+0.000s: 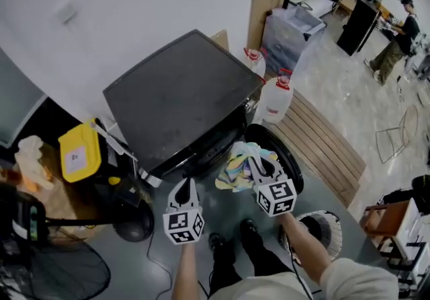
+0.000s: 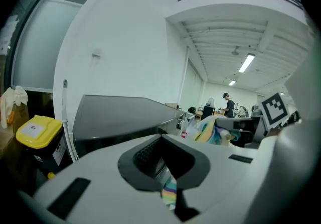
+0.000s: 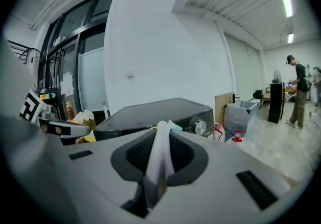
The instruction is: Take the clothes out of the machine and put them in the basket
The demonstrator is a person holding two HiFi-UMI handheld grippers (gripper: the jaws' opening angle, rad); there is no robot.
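The washing machine (image 1: 181,97) has a dark flat top, and its round black door (image 1: 285,151) hangs open at the front right. A pastel, multicoloured cloth (image 1: 240,165) is bunched in front of the door, lifted off the floor. My right gripper (image 1: 259,169) is shut on it; in the right gripper view a white fold of cloth (image 3: 158,162) runs between the closed jaws (image 3: 163,130). My left gripper (image 1: 183,191) is just left of the bundle, shut, with a striped strip of cloth (image 2: 169,190) caught low between its jaws (image 2: 163,140). The white basket (image 1: 324,233) stands at the lower right.
A yellow-lidded bin (image 1: 79,151) stands left of the machine. Two plastic jugs (image 1: 275,98) and a slatted wooden board (image 1: 322,144) lie to its right. A floor fan (image 1: 60,272) is at the lower left. A person (image 1: 396,29) works far back right.
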